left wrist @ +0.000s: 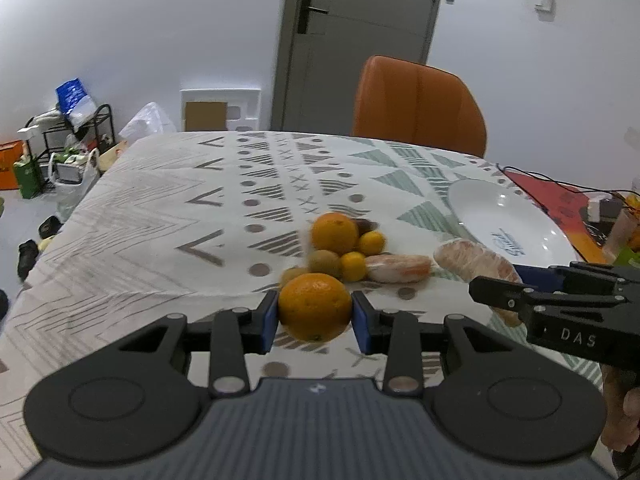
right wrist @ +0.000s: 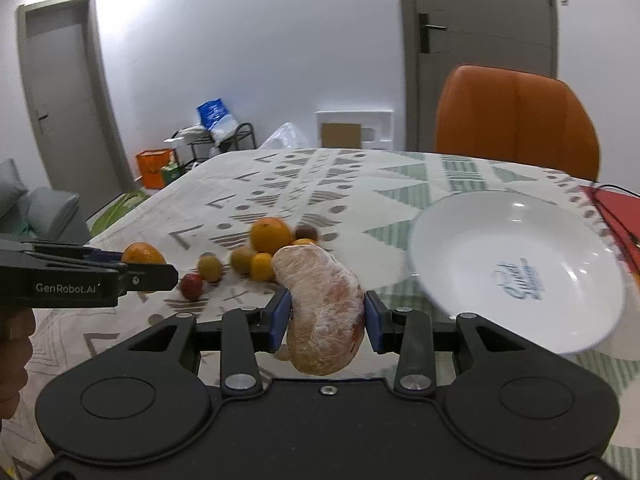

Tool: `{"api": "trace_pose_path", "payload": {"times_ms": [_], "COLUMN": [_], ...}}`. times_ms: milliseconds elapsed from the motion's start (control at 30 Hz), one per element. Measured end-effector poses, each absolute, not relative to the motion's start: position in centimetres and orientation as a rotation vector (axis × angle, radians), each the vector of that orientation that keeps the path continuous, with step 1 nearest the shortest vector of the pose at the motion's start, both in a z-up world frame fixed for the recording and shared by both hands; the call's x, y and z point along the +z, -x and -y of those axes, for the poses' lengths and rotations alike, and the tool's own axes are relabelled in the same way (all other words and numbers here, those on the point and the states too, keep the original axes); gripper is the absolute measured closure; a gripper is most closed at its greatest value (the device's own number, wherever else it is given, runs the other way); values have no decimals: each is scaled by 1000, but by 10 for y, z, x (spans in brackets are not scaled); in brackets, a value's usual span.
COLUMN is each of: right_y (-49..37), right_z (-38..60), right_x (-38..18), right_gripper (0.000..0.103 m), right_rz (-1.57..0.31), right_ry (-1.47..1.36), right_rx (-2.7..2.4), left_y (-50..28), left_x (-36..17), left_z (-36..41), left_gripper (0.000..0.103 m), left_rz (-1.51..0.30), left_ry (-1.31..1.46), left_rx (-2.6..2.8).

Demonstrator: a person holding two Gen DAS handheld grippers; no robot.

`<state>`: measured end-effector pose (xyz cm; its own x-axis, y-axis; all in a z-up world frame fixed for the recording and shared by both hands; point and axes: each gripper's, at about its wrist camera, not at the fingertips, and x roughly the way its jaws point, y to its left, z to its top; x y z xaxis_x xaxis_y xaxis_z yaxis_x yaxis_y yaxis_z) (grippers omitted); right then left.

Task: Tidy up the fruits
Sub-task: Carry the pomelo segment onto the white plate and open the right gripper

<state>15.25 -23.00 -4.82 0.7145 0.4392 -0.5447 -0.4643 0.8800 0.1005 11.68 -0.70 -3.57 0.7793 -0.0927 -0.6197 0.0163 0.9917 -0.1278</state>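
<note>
Orange (left wrist: 315, 306) btwn L jaws

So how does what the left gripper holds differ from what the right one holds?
The left gripper clamps a whole orange: round, smooth, bright orange peel. The right gripper clamps a peeled pomelo segment: elongated, curved, pale pink with white pith, standing taller than the pads. Both are citrus, gripped between blue pads, lifted above the tablecloth, near the white plate.

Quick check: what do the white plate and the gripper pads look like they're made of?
Plate: probably glazed ceramic or porcelain; glossy white, sharp light glints, blue print inside. Right gripper pads: matte blue, likely rubber or soft plastic, no shine.
</note>
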Motion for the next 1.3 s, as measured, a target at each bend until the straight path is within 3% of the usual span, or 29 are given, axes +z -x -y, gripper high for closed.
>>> {"api": "trace_pose_path", "payload": {"times_ms": [1300], "right_y": [-205], "right_z": [363], "right_x": [-42], "right_gripper": [66], "right_rz": [-587], "right_ry": [-83], "right_rx": [229], "left_y": [-193], "left_x": [-8], "left_z": [125], "left_gripper": [66], "left_rz": [-643], "left_ry": [29], "left_rx": [-218]}}
